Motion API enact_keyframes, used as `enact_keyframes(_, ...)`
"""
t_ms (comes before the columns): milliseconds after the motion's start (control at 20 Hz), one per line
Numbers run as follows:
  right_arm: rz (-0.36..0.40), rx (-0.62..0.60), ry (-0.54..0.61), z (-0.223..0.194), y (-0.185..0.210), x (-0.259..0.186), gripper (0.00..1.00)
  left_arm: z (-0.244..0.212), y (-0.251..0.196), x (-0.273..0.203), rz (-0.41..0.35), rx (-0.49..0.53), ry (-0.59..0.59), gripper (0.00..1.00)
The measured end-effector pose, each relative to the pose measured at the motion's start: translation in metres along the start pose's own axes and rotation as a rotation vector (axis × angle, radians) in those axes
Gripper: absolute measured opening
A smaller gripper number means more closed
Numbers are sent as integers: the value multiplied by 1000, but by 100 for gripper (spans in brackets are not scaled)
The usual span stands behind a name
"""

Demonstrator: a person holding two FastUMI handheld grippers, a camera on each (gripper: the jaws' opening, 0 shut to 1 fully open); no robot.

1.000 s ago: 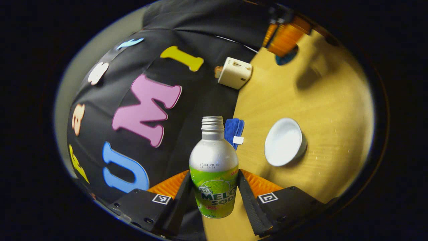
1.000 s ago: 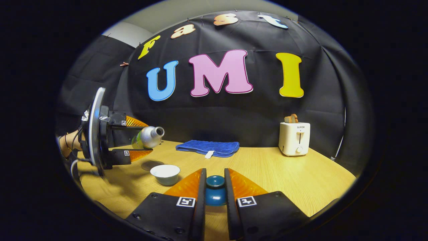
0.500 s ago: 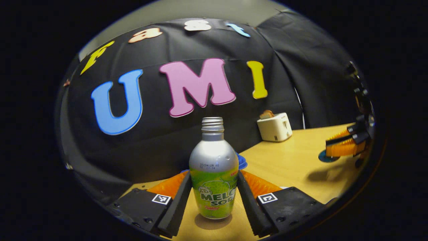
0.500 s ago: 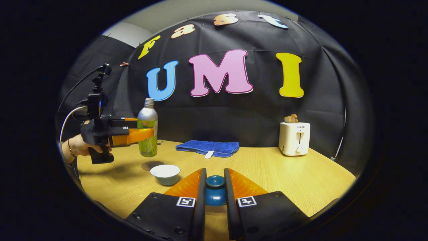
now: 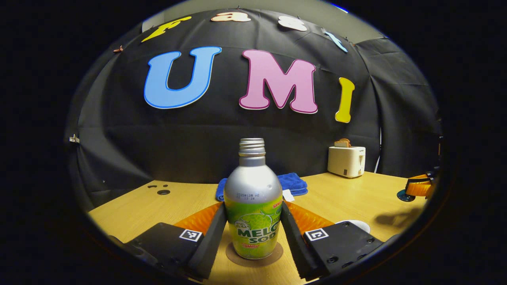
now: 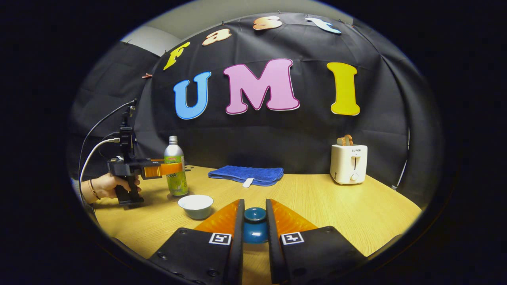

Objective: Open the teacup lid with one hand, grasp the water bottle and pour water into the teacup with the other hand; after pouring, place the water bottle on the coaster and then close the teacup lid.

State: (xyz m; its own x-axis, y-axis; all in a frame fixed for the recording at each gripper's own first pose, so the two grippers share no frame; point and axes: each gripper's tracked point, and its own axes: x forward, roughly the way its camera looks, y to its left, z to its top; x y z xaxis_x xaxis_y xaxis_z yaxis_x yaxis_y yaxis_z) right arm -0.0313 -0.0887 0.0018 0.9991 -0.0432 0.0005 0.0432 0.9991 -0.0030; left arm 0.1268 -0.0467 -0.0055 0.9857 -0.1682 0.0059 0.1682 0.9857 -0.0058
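Since half a second earlier, the left gripper had lowered the water bottle, which now stood upright on the round brown coaster with its open neck pointing up. Both fingers of that gripper pressed against the bottle's sides, closed to the bottle's width. In the right gripper view a hand held this gripper low over the wooden table, and the uncovered white teacup sat just in front of the bottle, apart from it. The right gripper was closed narrowly on the blue teacup lid, clamped between its two fingers. Beyond its fingertips lay a folded blue towel, and farther to its right stood a white toaster.
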Motion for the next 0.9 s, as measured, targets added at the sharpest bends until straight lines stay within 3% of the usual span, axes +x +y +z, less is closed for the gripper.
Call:
enact_keyframes(250, 0, 0, 0, 0, 0, 0, 31, -8, 1, 4, 15, 8, 25, 83)
enact_keyframes(400, 0, 0, 0, 0, 0, 0, 31, -5, 6, 0, 34, -4, 16, 98)
enact_keyframes(900, 2, 0, -1, 1, 0, 0, 31, -6, -1, -75, 37, 48, 1, 98)
